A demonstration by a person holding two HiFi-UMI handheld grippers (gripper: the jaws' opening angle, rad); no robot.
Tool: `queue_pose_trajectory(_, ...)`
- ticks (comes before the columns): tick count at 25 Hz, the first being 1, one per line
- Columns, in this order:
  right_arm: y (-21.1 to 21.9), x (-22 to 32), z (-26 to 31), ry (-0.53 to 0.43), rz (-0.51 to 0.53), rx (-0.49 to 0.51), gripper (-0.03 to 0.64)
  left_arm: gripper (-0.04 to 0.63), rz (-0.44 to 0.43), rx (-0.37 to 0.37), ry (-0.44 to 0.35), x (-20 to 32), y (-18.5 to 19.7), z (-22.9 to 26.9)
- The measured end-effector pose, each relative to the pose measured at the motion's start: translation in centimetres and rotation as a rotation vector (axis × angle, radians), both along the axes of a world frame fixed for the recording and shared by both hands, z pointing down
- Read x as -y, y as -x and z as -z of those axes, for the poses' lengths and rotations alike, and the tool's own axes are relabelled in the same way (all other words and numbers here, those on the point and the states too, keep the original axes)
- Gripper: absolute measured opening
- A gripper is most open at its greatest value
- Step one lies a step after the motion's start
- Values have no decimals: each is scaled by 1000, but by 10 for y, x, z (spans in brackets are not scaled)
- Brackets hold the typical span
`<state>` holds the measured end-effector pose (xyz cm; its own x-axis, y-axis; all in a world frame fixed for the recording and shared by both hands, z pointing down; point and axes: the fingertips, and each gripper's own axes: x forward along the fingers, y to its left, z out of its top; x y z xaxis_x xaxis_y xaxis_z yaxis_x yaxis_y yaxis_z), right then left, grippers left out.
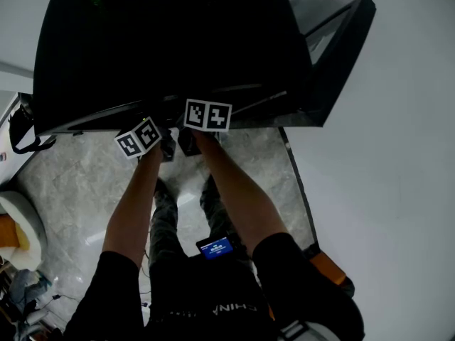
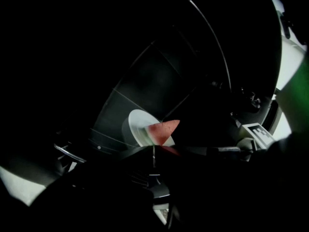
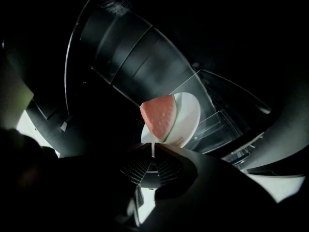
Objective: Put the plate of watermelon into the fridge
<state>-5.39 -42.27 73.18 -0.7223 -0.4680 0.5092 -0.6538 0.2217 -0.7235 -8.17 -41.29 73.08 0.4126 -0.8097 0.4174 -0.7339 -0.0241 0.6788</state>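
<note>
I have the left gripper point(image 2: 153, 152) and the right gripper point(image 3: 152, 150) both reaching into the open fridge point(image 1: 170, 48), whose door point(image 1: 341, 55) stands swung out at the right. Each pair of jaws is closed to a thin slit on the rim of the white plate point(image 3: 189, 111), one at each opposite edge, so the plate is carried between them. The watermelon slice point(image 3: 159, 117) lies on the plate. The plate is already inside the dark cavity, near a clear bin point(image 3: 217, 124). I cannot tell whether it rests on a shelf. I judge the carry nearly complete. Remaining steps are to seat the plate, release both rims, withdraw, and close the door.
</note>
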Motion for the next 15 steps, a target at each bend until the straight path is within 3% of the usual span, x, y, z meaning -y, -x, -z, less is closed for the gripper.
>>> queue_pose_trajectory(8, -27, -27, 18, 23, 4, -24, 29, 19, -105, -29, -95, -23, -11, 38)
queue_pose_trajectory(15, -37, -49, 83, -4, 22, 4, 29, 14, -248, -118, -138, -59, -30, 99)
